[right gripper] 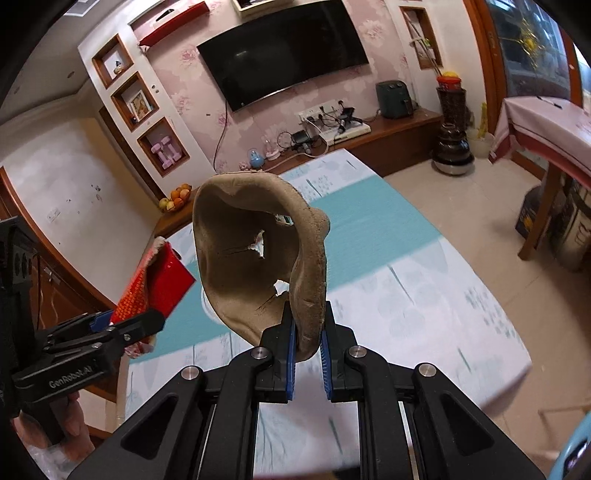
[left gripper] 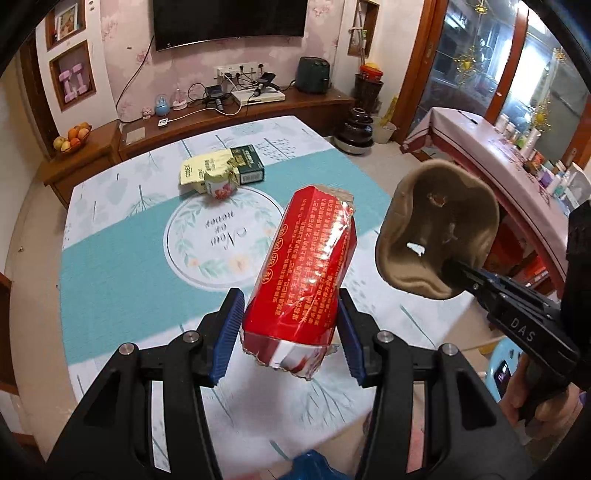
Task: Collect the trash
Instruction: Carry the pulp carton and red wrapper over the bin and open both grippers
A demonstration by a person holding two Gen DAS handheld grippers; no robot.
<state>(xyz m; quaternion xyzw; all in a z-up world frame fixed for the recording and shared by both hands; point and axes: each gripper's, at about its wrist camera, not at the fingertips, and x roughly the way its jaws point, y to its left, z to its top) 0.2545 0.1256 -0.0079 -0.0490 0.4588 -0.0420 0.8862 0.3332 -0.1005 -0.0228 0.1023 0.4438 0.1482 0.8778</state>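
Note:
My left gripper (left gripper: 290, 325) is shut on a torn red carton (left gripper: 306, 266) with gold lettering and holds it above the table (left gripper: 110, 266). The carton also shows at the left of the right wrist view (right gripper: 162, 284). My right gripper (right gripper: 307, 345) is shut on the edge of a worn tan insole (right gripper: 243, 251) with holes in it, held up in the air. The insole also shows at the right of the left wrist view (left gripper: 436, 229). More trash lies at the table's far side: a yellow packet (left gripper: 203, 168), a green box (left gripper: 249, 162) and a small crumpled wrapper (left gripper: 221, 184).
The table has a teal and white patterned cloth. A wooden TV bench (left gripper: 236, 114) with cables and a TV (left gripper: 229, 22) stand behind it. A pink-covered side table (left gripper: 491, 147) with bottles is at the right. A blue bag edge (left gripper: 310, 465) shows at the bottom.

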